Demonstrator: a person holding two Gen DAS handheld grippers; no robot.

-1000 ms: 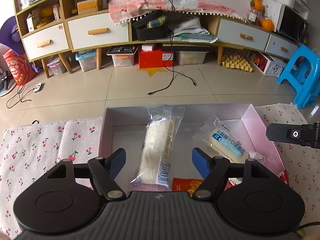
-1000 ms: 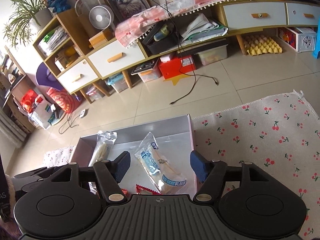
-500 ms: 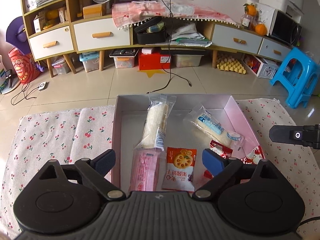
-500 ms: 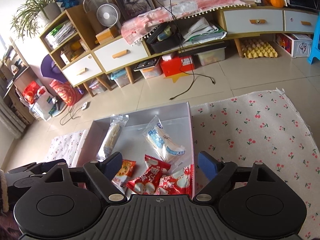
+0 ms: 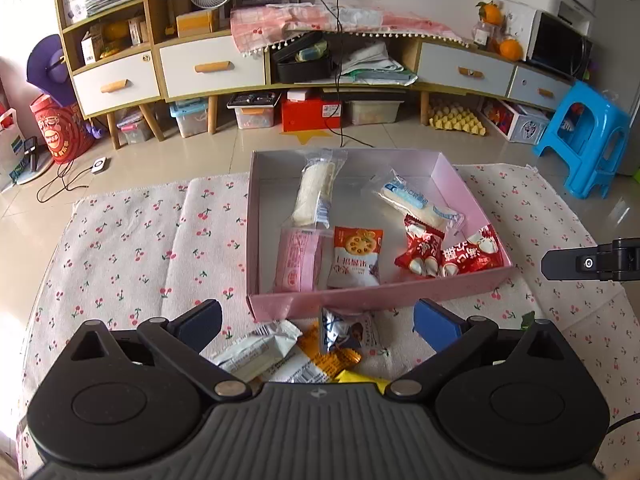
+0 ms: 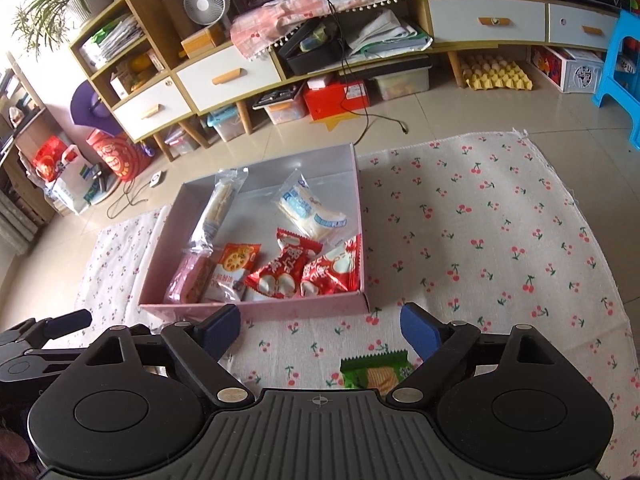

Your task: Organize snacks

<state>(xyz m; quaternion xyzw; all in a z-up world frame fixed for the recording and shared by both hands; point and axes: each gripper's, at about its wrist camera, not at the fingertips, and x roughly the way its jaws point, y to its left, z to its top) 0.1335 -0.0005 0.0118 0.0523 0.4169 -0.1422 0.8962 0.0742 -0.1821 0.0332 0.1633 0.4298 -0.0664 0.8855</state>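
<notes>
A pink box (image 5: pixel 344 300) (image 6: pixel 256 313) sits on the cherry-print cloth and holds several snack packs: a long clear-wrapped roll (image 5: pixel 314 194), a blue-and-white pack (image 5: pixel 416 204), a pink pack (image 5: pixel 298 260), an orange cracker pack (image 5: pixel 356 256) and two red packs (image 5: pixel 420 250). My left gripper (image 5: pixel 318 322) is open and empty above loose snacks (image 5: pixel 304 350) lying in front of the box. My right gripper (image 6: pixel 320 328) is open and empty, just in front of the box, with a green snack pack (image 6: pixel 374 372) below it.
The cherry cloth (image 6: pixel 480 240) covers the floor around the box. A long cabinet with drawers (image 5: pixel 320 64) lines the far wall. A blue stool (image 5: pixel 584 136) stands at the right. A cable (image 5: pixel 340 120) runs across the tiles behind the box.
Both grippers have pulled back and up from inside the box. The whole box, the loose snacks in front of it and the green pack have come into view. Both stay open.
</notes>
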